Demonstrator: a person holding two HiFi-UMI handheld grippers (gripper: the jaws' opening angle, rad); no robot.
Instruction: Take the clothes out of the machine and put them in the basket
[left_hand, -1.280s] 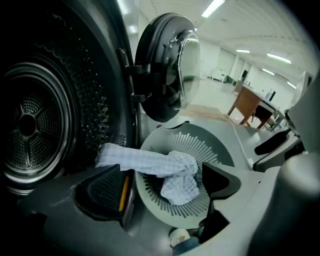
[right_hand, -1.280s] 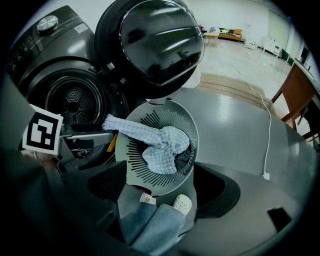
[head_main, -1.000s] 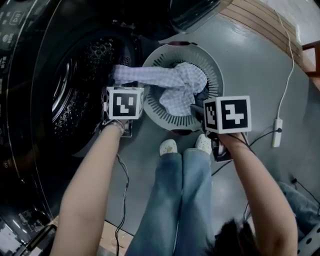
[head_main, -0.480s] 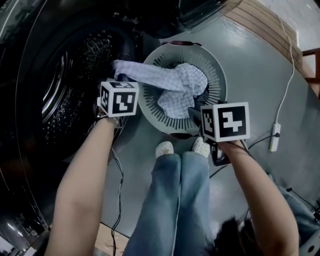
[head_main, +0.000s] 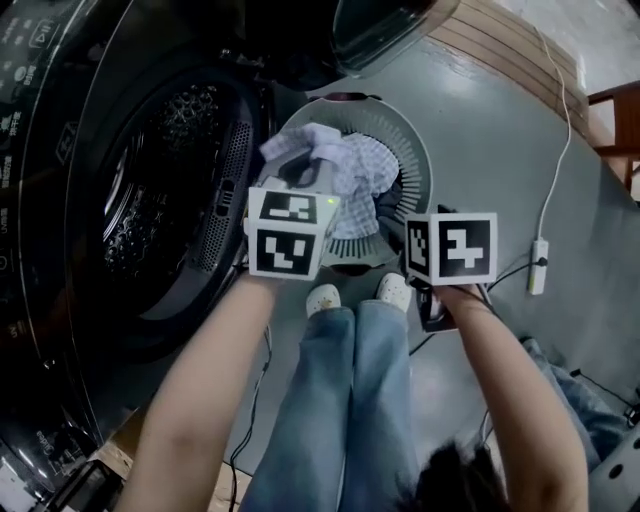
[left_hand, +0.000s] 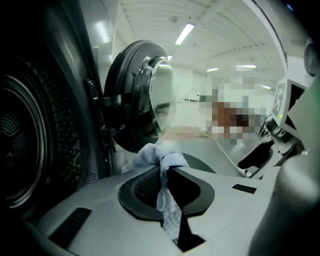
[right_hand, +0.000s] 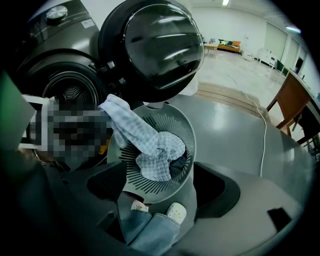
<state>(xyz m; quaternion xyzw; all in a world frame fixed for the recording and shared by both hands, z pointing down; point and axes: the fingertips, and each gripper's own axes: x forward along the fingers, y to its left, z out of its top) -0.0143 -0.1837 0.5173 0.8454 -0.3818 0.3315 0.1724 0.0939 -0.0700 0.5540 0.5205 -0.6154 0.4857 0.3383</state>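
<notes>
— Nearest first: what are the right tongs (right_hand: 160, 190) doing, up over the shoes (head_main: 325, 297)?

— They're spread wide with nothing between them. They hang at the near edge of the basket (head_main: 425, 165), and I'd call them idle.

— And the left tongs (left_hand: 167, 170)?

— Their jaws have just been closing, and now they're pressed together on one end of the checked cloth (head_main: 350, 175). That end is held up over the side of the basket nearest the machine. The rest of the cloth lies heaped inside the basket, on top of something dark.

— So which step is this?

— The putting-in, I'd say, and it's nearly done. The cloth is clear of the machine, and only that pinched tail isn't down yet.

— What's next?

— Carry the tail in over the middle so it doesn't drape over the rim, then open up and let it drop. After that, a look into the drum (head_main: 150, 200) beyond. I can't see any cloth in there, but the back of it is in shadow.
</notes>
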